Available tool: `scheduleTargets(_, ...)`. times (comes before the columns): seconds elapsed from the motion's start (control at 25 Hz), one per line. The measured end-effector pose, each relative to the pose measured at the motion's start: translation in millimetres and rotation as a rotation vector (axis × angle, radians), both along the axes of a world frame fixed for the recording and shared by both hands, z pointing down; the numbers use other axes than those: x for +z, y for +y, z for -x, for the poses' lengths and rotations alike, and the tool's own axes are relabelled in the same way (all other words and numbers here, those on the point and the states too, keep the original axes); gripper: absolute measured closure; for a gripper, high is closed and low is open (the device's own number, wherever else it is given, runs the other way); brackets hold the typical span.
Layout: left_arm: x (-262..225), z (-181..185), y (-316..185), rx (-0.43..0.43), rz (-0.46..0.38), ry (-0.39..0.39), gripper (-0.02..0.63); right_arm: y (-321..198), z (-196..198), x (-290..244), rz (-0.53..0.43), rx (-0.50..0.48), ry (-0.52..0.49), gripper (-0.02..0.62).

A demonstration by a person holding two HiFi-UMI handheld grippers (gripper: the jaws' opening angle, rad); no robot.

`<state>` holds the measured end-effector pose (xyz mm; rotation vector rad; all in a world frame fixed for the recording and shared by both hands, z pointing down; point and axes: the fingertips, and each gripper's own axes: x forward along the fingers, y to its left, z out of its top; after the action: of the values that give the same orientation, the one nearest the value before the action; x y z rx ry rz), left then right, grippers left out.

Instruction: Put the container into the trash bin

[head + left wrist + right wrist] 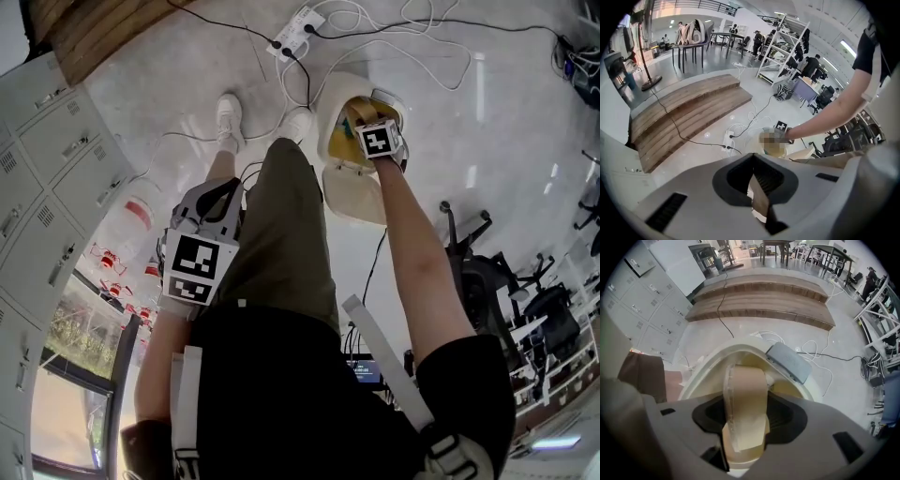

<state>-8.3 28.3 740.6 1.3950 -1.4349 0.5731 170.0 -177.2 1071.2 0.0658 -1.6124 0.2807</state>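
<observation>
Right gripper view: at lower centre, the right gripper [745, 427] is seen clamped on a tan paper container [745, 394]. Just beyond it, the open mouth of the cream trash bin [701, 373] is shown, with a grey flap [787, 362] at its far rim. In the left gripper view, the left gripper [757, 187] is closed on a thin brown strip [760, 201], well apart from the bin. If it is released off-centre, the container could be caught by the rim or flap and tipped onto the floor.
</observation>
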Motion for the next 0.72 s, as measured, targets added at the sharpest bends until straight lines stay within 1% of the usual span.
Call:
scheduleTargets(0.12,8,0,4,-0.007,0.009,0.007,0.598,2,-2,12,0.014,0.009,0.02,0.376)
scheduleTargets(0.24,14,1,7,-0.019,0.016,0.013,0.598,5,-6,24,0.024,0.043,0.042,0.376)
scheduleTargets(0.48,23,2,18,-0.047,0.036,0.028,0.598,7,-6,41,0.031,0.082,0.056,0.374)
scheduleTargets(0.72,28,0,30,-0.079,0.082,0.078,0.598,9,-8,49,0.018,0.113,0.078,0.367)
